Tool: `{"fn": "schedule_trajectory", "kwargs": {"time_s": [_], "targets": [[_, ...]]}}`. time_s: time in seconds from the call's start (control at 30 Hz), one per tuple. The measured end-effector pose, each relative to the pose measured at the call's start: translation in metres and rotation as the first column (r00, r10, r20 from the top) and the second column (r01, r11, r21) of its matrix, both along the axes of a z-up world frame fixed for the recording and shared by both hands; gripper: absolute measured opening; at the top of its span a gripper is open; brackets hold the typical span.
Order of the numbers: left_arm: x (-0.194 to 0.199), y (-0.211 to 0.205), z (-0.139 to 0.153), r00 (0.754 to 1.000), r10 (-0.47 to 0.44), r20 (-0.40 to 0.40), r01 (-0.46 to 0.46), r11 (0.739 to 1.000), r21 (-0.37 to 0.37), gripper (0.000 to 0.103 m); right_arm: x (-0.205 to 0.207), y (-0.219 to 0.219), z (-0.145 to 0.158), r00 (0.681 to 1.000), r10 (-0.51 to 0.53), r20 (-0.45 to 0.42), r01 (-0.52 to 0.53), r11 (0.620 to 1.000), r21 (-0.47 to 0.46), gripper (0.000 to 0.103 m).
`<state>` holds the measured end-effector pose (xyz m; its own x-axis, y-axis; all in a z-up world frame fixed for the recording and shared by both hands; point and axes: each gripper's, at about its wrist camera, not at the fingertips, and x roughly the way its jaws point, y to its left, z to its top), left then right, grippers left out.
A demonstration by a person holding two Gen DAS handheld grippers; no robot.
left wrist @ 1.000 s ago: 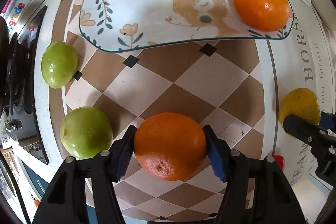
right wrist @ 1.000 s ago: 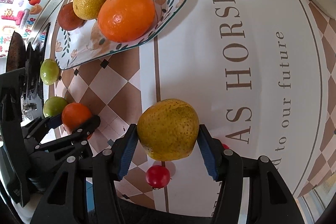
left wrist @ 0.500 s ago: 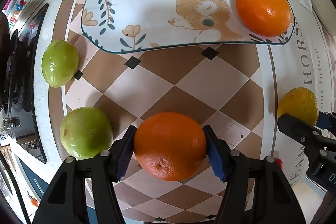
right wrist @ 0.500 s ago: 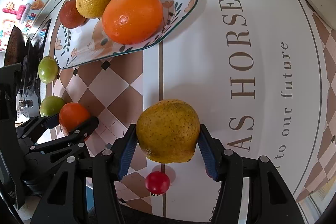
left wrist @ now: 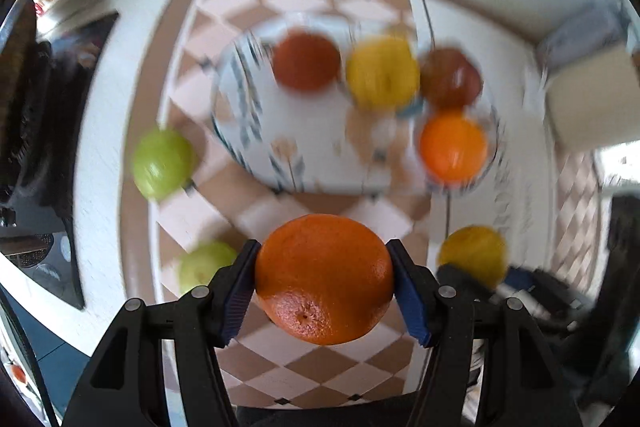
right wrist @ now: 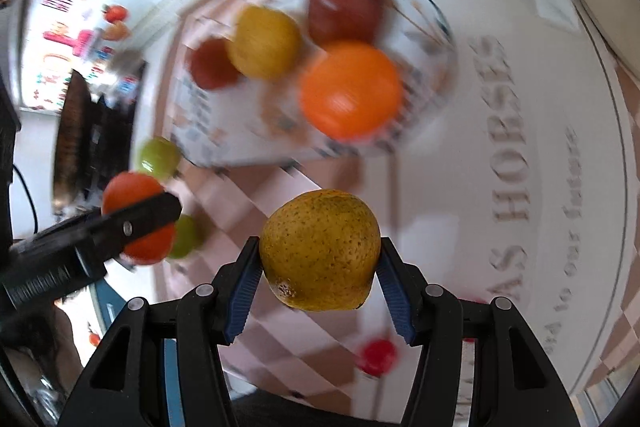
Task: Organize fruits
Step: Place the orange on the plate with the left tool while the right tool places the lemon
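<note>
My left tool [left wrist: 324, 291] is clamped on an orange [left wrist: 324, 279], blue pads pressed to both its sides, and the fruit hangs clear above the checked cloth on the counter [left wrist: 100, 147]. My right tool [right wrist: 320, 279] is clamped the same way on a speckled yellow-green pear [right wrist: 320, 249], lifted over the white lettered part of the cloth.

Everything past the two held fruits is smeared by motion blur. The patterned plate [left wrist: 256, 115] sits toward the far edge of the counter; its rim and print are hard to trace. On it I can pick out a dark red-brown fruit [left wrist: 306, 61], a yellow one [left wrist: 382, 73], a dark red apple [left wrist: 450, 77] and a second orange [left wrist: 452, 149], all soft-edged.

Near the counter's left edge lies one green fruit [left wrist: 162, 163]; another green fruit [left wrist: 204, 265] is partly hidden behind my left tool's finger. In the right view a small red fruit [right wrist: 378, 355] shows below the pear, too blurred to name. The pear is half covered by the right tool in the left view.
</note>
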<state>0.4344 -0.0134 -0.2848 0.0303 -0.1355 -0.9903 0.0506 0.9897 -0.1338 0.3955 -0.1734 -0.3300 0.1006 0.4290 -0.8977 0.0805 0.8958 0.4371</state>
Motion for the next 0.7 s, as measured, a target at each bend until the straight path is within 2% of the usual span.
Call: {"fn": "schedule_trajectory", "kwargs": {"time_s": [0.13, 0.2, 0.3, 0.6, 0.7], "targets": [[0.036, 0.013, 0.006, 1.0, 0.024, 0.009, -0.024, 1.0, 0.011, 0.061, 0.031, 0.027, 0.002, 0.999, 0.022, 0.03, -0.021, 1.0, -0.022, 0.059], [0.053, 0.017, -0.002, 0.999, 0.034, -0.011, -0.034, 0.999, 0.026, 0.061, 0.04, 0.035, -0.001, 0.999, 0.032, 0.03, -0.031, 0.999, -0.037, 0.059], [0.068, 0.023, -0.02, 0.996, 0.056, -0.066, -0.055, 0.998, 0.009, 0.061, 0.058, 0.048, -0.008, 0.998, 0.055, 0.023, -0.053, 0.996, -0.075, 0.059], [0.087, 0.029, -0.055, 0.978, 0.098, -0.184, -0.106, 0.994, -0.032, 0.061, 0.079, 0.05, -0.017, 0.999, 0.049, -0.005, -0.05, 0.993, -0.107, 0.06], [0.084, 0.025, -0.063, 0.975, 0.098, -0.198, -0.106, 0.994, -0.03, 0.061, 0.08, 0.047, -0.013, 1.0, 0.028, 0.0, -0.028, 0.995, -0.093, 0.064]]}}
